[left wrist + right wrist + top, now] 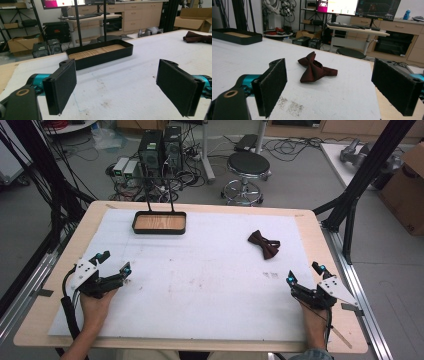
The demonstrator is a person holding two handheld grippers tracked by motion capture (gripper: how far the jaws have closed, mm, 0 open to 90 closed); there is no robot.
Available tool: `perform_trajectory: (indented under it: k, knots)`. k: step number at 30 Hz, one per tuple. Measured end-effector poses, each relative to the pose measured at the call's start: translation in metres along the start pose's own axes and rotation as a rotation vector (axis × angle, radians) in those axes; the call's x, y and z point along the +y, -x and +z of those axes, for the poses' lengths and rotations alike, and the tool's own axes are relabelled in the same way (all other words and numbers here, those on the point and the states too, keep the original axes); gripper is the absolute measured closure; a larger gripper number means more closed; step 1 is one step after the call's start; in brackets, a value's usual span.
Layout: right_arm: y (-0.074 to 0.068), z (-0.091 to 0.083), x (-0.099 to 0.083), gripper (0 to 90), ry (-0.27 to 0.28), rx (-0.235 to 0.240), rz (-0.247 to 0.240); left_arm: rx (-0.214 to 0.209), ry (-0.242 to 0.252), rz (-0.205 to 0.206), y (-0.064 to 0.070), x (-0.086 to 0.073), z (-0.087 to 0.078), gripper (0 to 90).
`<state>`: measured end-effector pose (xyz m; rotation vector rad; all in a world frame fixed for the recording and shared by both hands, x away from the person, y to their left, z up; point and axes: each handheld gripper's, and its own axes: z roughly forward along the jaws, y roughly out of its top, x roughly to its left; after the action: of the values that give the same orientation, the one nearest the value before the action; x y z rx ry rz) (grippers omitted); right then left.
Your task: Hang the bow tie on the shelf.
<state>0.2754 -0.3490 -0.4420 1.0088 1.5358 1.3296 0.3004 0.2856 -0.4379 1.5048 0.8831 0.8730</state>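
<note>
Bow tie (264,244) is your likely object: dark red, lying flat on the white mat (210,285), far right quarter, nothing touching it. In your right gripper view the bow tie (315,68) sits ahead of the jaws and a bit toward the left one, one wing crumpled upward, the other flat on the mat.

Black tray (159,223) with a wood-grain floor sits at the far edge of the mat, left of centre, well apart from the bow tie. Two thin black rods rise behind it. In your left gripper view the tray (100,53) is straight ahead, looks empty, and the bow tie (197,37) just shows at the right edge.

Your right gripper (305,276) is near the front right corner of the mat, jaws wide apart, holding nothing, pointed toward the bow tie but well short of it. Your left gripper (115,262) is near the front left edge, jaws also spread wide, nothing between them, aimed at the tray from a distance. Both hands are low over the mat.

Some faint dark smudges on the mat (290,106) just ahead of the right gripper.

Beyond the table (310,217): black stool (248,166), two PC towers (161,147), cable clutter on the floor, cardboard box (407,190) at right.
</note>
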Motion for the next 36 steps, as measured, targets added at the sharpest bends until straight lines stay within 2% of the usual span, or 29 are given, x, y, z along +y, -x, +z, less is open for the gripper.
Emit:
perform_trajectory:
  k: [17,21,23,25,27,31,33,36]
  knots:
    - [-0.001,0.0,0.0,12.3,-0.004,0.03,0.006,0.0,-0.005,0.003,0.0,0.0,0.0,16.8]
    - [-0.002,0.0,0.0,12.3,-0.006,0.031,0.005,-0.001,-0.006,0.005,0.001,0.0,0.0,16.8]
    - [-0.002,0.0,0.001,12.3,-0.008,0.025,-0.01,-0.001,-0.007,0.008,0.001,0.0,0.0,16.8]
    - [-0.002,0.0,0.003,12.3,0.006,0.014,0.009,-0.003,-0.006,0.007,0.002,0.0,0.001,16.8]
    - [-0.002,0.004,0.005,12.3,-0.006,0.027,0.043,-0.008,-0.008,0.013,0.002,0.0,0.001,16.8]
    - [-0.003,0.011,0.01,12.3,-0.019,0.039,0.037,-0.01,-0.01,0.015,0.002,0.0,0.001,16.8]
    - [0.0,0.021,0.02,12.3,-0.047,0.072,0.049,-0.01,-0.01,0.014,0.002,0.0,0.001,16.8]
    - [0.002,0.033,0.032,12.3,-0.059,0.086,0.049,-0.01,-0.009,0.012,0.002,0.0,0.0,16.8]
